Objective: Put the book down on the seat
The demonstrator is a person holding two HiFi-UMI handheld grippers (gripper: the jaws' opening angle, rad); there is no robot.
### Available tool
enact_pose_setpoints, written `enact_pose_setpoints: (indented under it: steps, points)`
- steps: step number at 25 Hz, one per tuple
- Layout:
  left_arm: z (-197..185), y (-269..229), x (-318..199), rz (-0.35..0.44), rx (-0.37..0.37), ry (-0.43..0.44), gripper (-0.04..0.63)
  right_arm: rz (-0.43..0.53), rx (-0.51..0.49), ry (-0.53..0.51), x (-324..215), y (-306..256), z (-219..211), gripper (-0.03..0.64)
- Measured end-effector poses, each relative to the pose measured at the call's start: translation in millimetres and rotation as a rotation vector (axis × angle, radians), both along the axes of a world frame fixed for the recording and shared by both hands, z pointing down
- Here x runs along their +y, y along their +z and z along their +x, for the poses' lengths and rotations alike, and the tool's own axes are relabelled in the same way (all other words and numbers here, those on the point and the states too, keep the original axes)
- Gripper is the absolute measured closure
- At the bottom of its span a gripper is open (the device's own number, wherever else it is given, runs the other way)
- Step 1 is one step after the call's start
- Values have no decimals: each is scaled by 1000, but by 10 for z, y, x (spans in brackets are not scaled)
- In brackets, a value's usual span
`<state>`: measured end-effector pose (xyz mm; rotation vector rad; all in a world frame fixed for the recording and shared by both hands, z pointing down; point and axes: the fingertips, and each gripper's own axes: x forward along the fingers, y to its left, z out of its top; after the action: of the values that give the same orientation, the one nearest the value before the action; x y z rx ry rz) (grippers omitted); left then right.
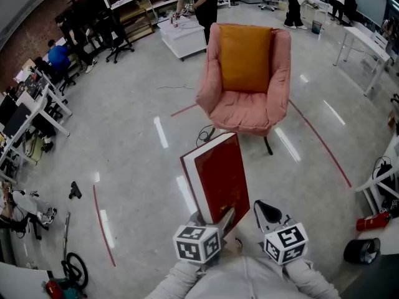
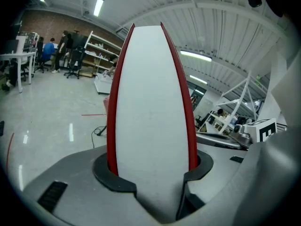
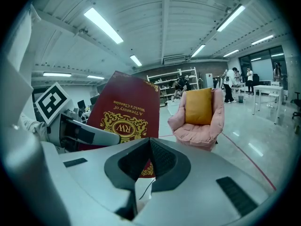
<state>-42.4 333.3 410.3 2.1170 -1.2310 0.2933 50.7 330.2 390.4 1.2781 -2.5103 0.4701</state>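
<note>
Book (image 1: 217, 173) gripped by left tongs (image 2: 153, 171) (right tongs (image 3: 148, 142) closed, empty).

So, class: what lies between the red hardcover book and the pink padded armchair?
In the head view, only glossy grey floor and a looped black cable separate red book from pink armchair.

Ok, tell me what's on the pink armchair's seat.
Only an orange cushion, upright against the backrest. The seat in front of it is bare. Whatever is behind the cushion is covered. The red book is off the chair, clamped in the left gripper.
</note>
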Motion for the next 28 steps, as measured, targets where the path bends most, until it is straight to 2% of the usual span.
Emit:
enact_pose_setpoints:
  steps: [10, 28]
  points:
    - [-95, 83, -745, -12, 5, 20, 344, -28, 23, 6, -718, 122, -102, 612]
    - [-175, 8, -2414, -36, 3, 123, 344, -52, 29, 78, -2334, 38, -270, 612]
